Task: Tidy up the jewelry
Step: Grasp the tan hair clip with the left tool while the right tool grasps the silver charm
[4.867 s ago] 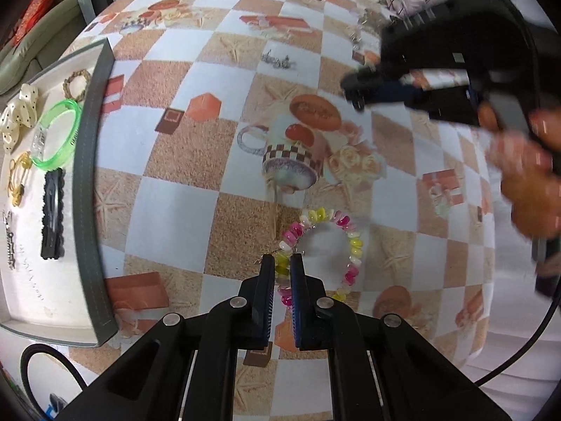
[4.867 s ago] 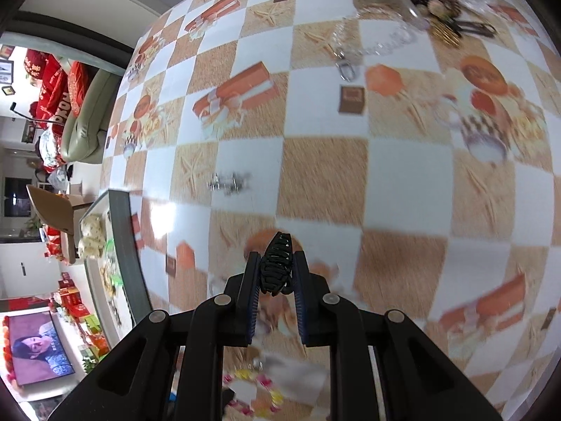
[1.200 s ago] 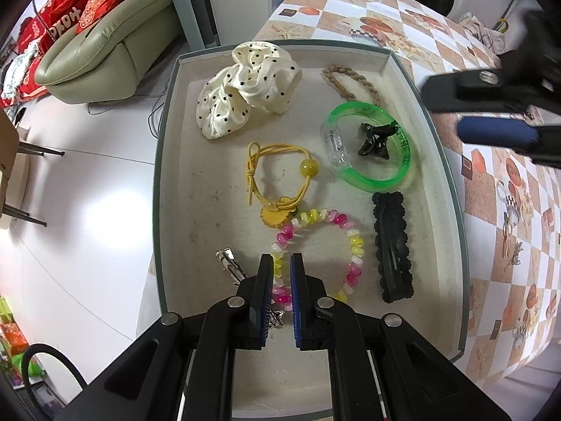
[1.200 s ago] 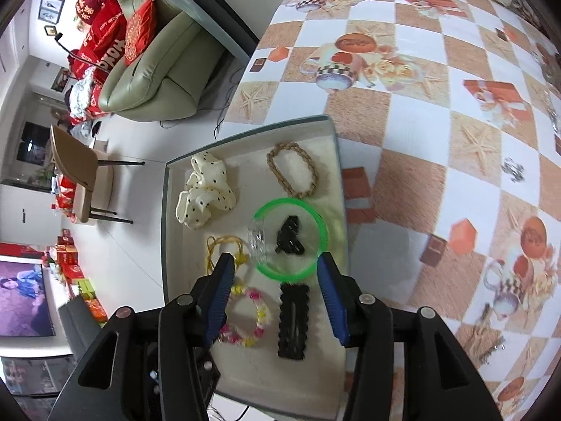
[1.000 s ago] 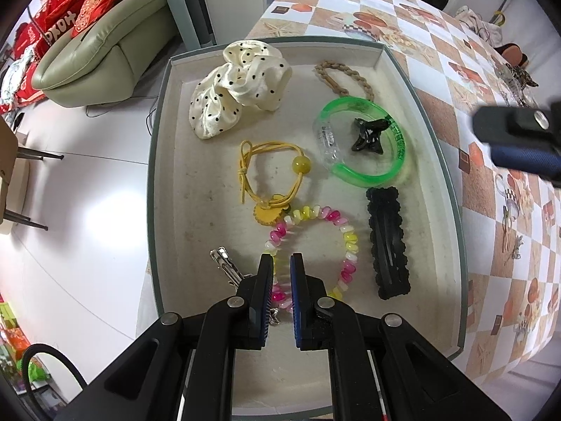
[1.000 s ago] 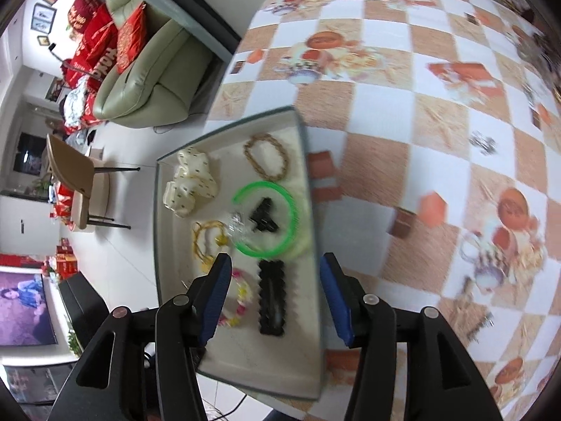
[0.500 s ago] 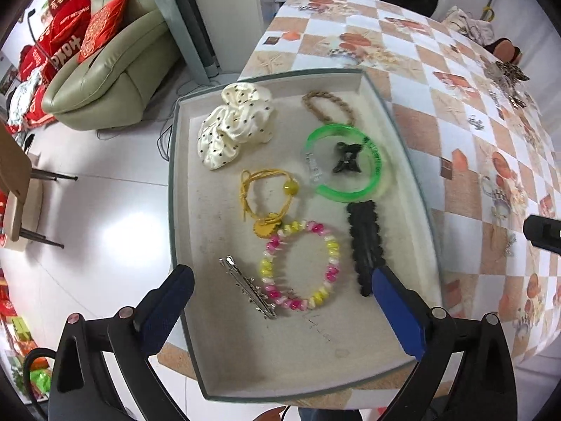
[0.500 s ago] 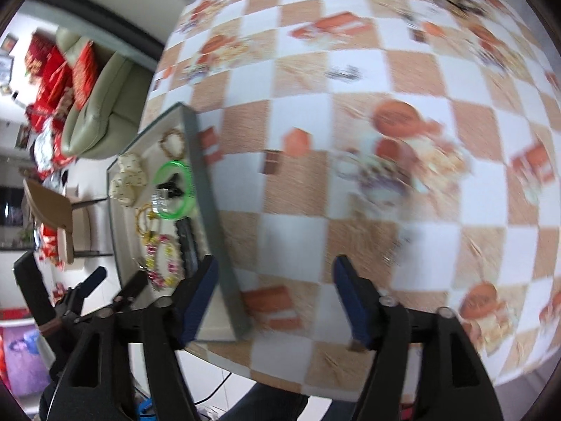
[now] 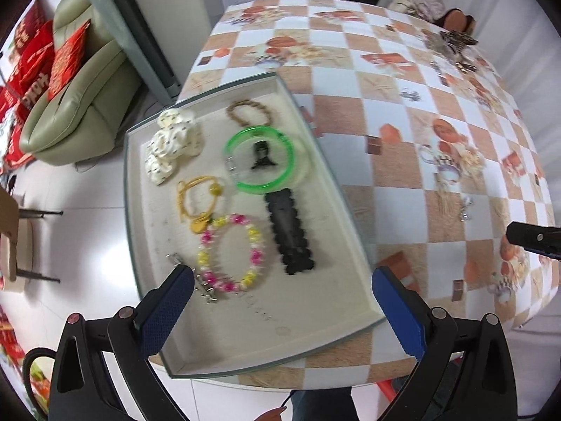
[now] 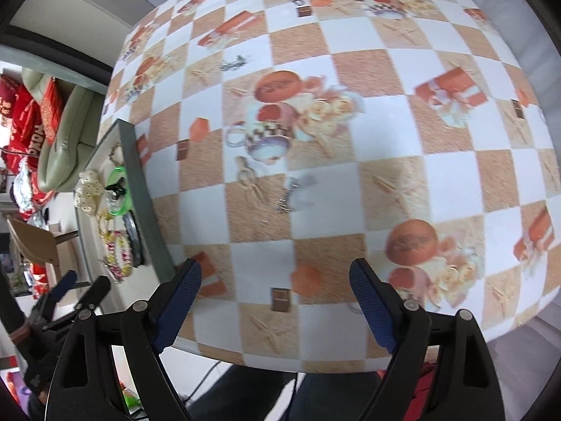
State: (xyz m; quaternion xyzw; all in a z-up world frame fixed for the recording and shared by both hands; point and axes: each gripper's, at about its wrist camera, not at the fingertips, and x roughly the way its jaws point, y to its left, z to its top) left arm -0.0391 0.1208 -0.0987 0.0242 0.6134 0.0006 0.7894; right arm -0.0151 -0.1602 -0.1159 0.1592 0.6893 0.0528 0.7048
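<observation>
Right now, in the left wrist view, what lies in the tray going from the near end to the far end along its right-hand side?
Black barrette → green bangle with a small black claw clip lying inside it → brown braided band, nearest the far wall of the tray.

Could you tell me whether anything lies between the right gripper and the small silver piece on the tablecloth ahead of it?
Nothing visible does. The right gripper has its jaws opening and nothing between them, and only bare tablecloth separates it from the small silver piece.
</observation>
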